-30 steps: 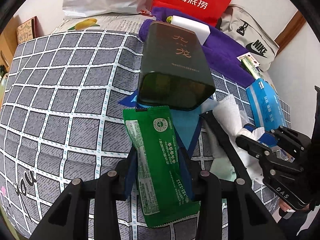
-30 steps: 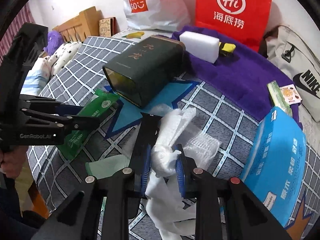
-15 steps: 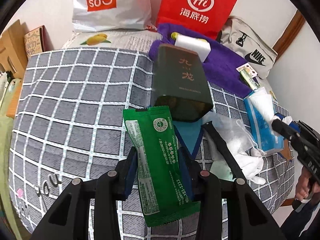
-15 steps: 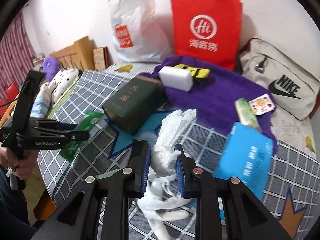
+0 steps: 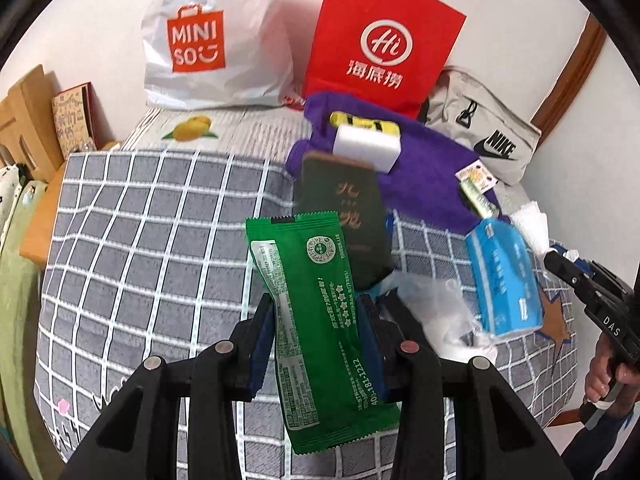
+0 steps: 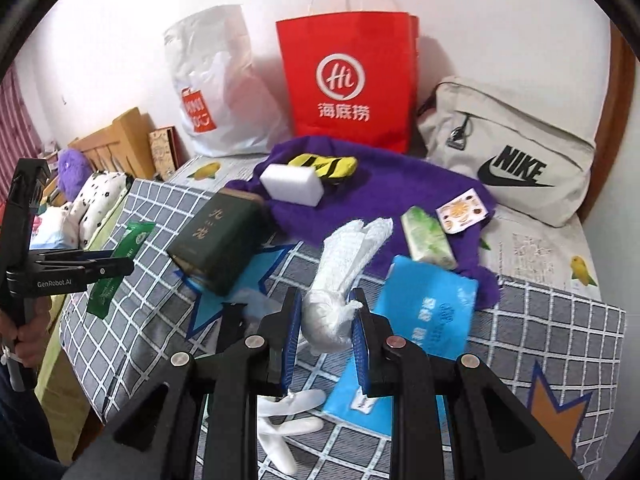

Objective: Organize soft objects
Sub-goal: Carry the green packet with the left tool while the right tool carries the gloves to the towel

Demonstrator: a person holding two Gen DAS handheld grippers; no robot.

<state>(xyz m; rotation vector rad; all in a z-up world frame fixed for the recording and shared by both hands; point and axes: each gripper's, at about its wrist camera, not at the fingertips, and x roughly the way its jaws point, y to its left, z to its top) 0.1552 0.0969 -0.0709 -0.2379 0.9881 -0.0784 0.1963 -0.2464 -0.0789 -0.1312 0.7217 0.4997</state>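
Left gripper (image 5: pixel 316 320), jaws narrowed onto the green snack packet (image 5: pixel 316 312): a light, crinkly foil sachet, slippery, pinched across its mid-width with both ends sticking out at 12 and 6 o'clock; it looks likely to slide if the grip eases, so mid-body is the right hold. Packet hangs clear above the checked bedspread (image 5: pixel 140 240), with the dark green tin (image 5: pixel 344 208) behind it at 12 o'clock. That gripper pitches steeply down. Right gripper (image 6: pixel 326 320), jaws narrow on the white glove bundle (image 6: pixel 336 292): soft, limp, nearly weightless, gripped at its bunched waist, fingers dangling toward 6 o'clock. It is off the bed, the blue tissue pack (image 6: pixel 424 304) lying at 3 o'clock; gripper tilts down less steeply.
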